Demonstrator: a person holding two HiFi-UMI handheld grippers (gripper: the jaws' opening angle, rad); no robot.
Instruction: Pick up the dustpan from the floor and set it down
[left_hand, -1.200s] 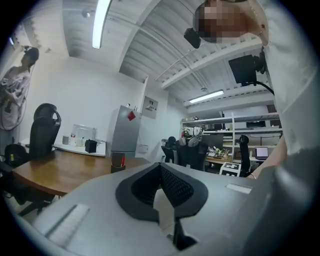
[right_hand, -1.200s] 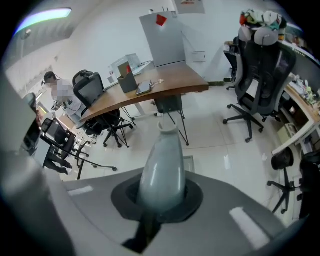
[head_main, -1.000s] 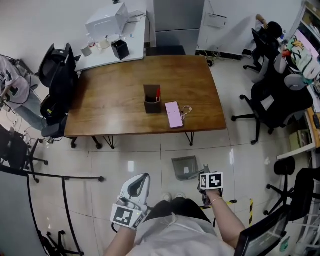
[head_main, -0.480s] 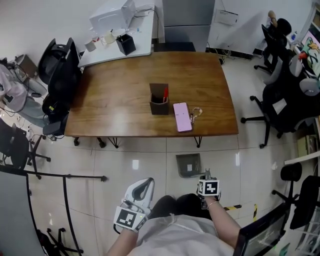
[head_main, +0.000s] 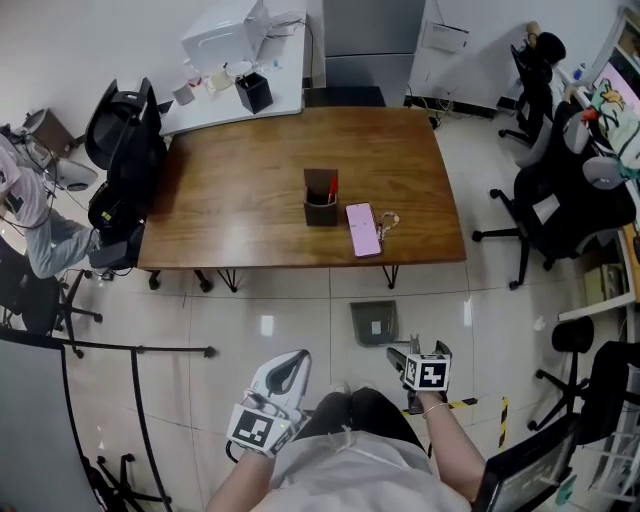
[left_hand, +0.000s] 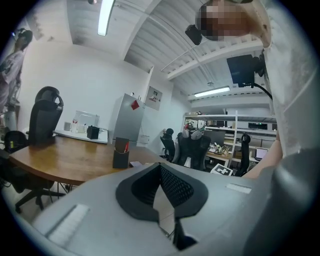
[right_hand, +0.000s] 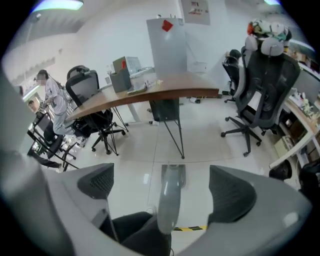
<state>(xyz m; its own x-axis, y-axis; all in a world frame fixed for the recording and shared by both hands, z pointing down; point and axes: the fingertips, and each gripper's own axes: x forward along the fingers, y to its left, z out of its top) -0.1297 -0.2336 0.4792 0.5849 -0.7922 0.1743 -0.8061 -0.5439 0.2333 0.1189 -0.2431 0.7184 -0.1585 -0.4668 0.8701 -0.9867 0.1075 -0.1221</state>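
Grey dustpan (head_main: 375, 322) rests on the floor just before the table (head_main: 250, 200), its handle unclamped between the right gripper's (head_main: 408, 352) opening jaws, with the left gripper (head_main: 288, 362) closed and empty; judged a set-down release, calling next for a clean withdrawal.

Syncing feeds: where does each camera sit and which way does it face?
Head view: on the person's head, facing steeply down at brown wooden table and grey plastic dustpan on the floor; left claw, right claw, forearms show.
Left gripper view: on left claw, facing level across the table; shut jaws show.
Right gripper view: on right claw, facing down; jaws opening, dustpan handle between them.
Head and right views share the dustpan.
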